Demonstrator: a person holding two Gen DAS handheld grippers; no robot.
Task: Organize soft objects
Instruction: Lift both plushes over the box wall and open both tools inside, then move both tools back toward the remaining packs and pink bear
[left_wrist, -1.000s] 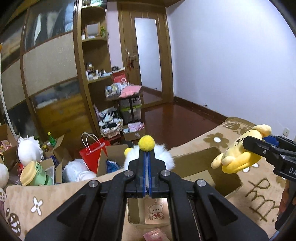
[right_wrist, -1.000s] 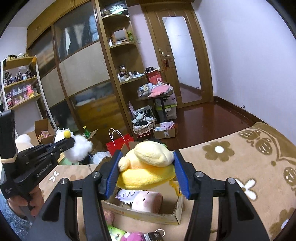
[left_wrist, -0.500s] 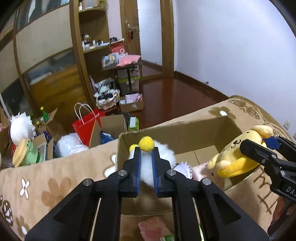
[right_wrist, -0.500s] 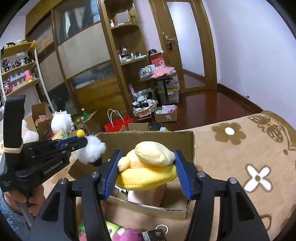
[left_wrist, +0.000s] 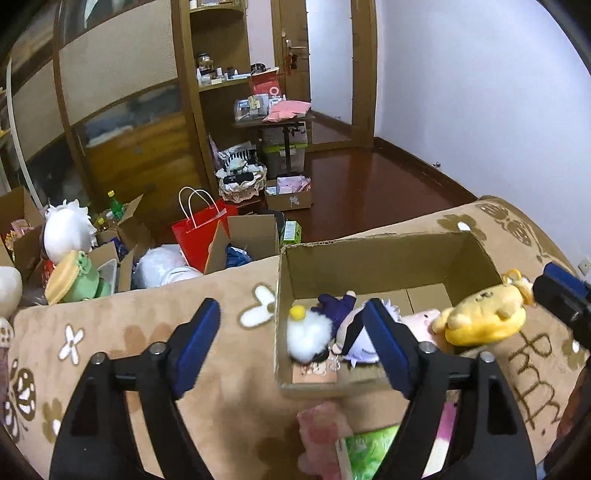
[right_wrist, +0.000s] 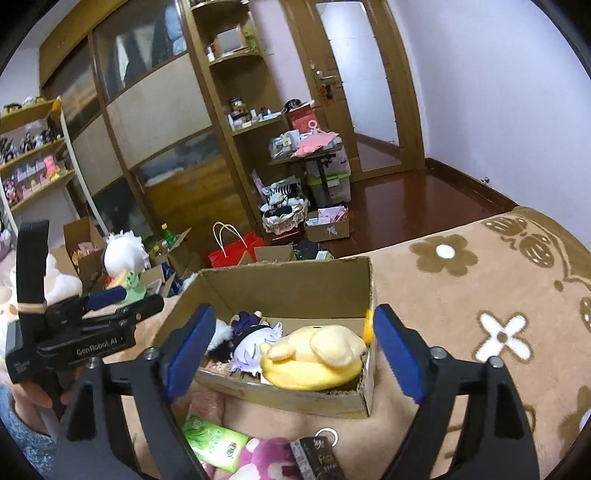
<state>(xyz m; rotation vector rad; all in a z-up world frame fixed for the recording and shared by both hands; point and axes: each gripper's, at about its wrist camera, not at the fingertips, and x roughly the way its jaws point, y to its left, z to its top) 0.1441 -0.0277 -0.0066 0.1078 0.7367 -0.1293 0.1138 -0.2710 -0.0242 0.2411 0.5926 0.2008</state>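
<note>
Where both grippers were clamping toys half a second ago, the white pompom toy (left_wrist: 309, 334) and yellow plush dog (right_wrist: 314, 356) are now lying in the cardboard box (right_wrist: 295, 284), seemingly beside a purple doll (right_wrist: 255, 343), while the left gripper (left_wrist: 291, 347) and right gripper (right_wrist: 291, 347) are hanging wide open.

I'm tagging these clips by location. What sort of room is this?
Likely a lived-in bedroom or spare room at home: a wooden wardrobe, a patterned blanket on what looks like a bed, and a cardboard box of plush toys.
</note>
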